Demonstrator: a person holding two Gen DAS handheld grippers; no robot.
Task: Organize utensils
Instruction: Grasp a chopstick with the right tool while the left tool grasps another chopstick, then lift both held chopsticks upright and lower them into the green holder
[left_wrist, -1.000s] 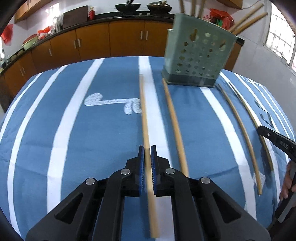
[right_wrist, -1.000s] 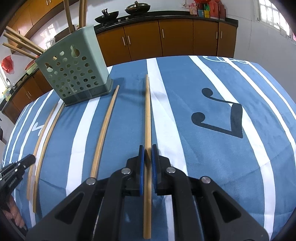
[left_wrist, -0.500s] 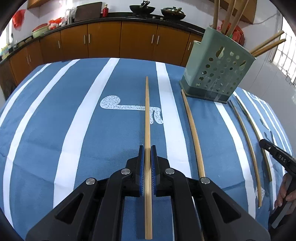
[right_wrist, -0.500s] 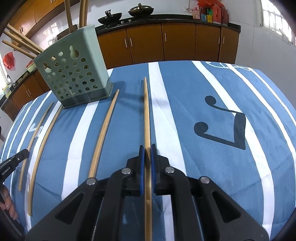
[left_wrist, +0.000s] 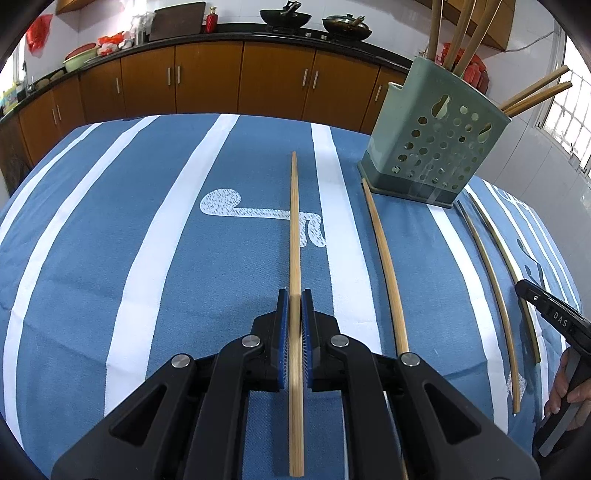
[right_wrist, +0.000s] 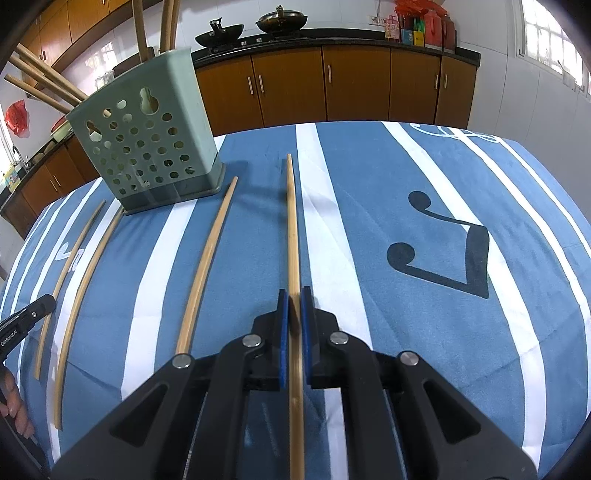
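With each gripper (left_wrist: 294, 295) (right_wrist: 294, 293) clamped on a chopstick (left_wrist: 294, 229) (right_wrist: 293, 221), we judge next: drop both into the green holder (left_wrist: 436, 147).

Blue-and-white striped tablecloth (left_wrist: 110, 229): woven cloth, matt, fine-grained, with a few soft creases. Printed white and dark motifs sit flat in the weave.

Long pale chopsticks (left_wrist: 294, 229), (right_wrist: 293, 229): wood or bamboo by appearance, smooth, low satin sheen, visible lengthwise grain.

Sage-green perforated utensil holder (left_wrist: 436, 147): moulded plastic, smooth, semi-matt, darker base band.

Left gripper (left_wrist: 294, 306) and right gripper (right_wrist: 294, 306): black matt plastic bodies, bright round metal pins, blue ribbed rubber-like pads.

Brown kitchen cabinets (right_wrist: 354, 85): wood-look fronts, slight gloss, slim metal handles. Dark worktop above: glossy. White wall tiles: glazed, reflective.
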